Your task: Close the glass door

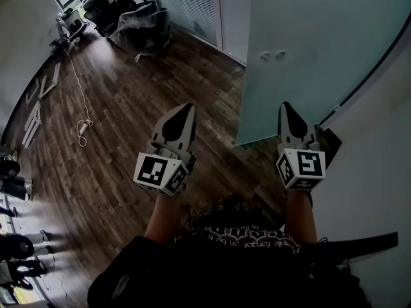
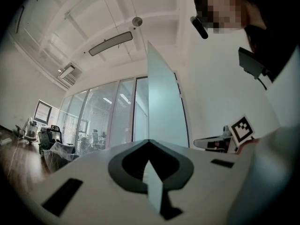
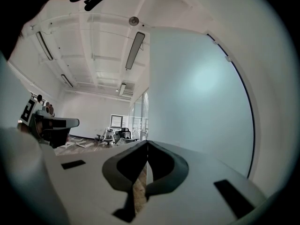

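The glass door point(image 1: 308, 50) is seen standing open, close ahead of the jaws of the right gripper point(image 1: 286, 108), which are pressed together with nothing between them. The left gripper point(image 1: 185, 111) is held alongside, its jaws likewise clenched and empty, with the door's edge ahead and to their right. The wooden floor point(image 1: 122, 108) is shown stretching beyond the left jaws toward covered office chairs point(image 1: 138, 21).
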A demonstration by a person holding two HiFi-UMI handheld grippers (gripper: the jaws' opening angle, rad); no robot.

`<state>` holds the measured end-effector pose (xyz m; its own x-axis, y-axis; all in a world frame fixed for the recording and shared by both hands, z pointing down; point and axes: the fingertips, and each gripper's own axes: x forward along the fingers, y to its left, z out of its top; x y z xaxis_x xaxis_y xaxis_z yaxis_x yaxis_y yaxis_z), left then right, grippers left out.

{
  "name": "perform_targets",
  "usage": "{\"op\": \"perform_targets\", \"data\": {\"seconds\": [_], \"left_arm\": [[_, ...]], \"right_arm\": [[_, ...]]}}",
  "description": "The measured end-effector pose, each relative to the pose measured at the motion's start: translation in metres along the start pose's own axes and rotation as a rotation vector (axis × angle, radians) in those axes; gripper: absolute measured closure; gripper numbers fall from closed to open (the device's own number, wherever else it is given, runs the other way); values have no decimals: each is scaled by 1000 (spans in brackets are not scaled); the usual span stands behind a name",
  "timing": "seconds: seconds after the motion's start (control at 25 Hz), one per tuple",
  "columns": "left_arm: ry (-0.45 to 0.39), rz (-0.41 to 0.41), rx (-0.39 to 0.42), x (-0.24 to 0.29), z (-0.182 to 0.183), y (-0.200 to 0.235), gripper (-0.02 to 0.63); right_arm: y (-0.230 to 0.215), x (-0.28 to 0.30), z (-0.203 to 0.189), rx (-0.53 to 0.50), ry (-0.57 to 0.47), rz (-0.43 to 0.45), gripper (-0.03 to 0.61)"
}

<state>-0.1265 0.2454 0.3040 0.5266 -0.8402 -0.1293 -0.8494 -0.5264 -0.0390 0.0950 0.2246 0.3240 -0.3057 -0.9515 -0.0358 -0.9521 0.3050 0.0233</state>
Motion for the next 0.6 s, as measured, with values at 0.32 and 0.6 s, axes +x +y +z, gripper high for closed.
{"op": "perform_targets", "data": {"seconds": [0.32,0.6], "left_arm": [[11,12,-46,27,-12,-3,612],[10,16,-37,42,-16,2,612]], "right_arm": [[-16,24,-11,-9,32,41,575],[-25,41,-18,8,33,51,575]]}}
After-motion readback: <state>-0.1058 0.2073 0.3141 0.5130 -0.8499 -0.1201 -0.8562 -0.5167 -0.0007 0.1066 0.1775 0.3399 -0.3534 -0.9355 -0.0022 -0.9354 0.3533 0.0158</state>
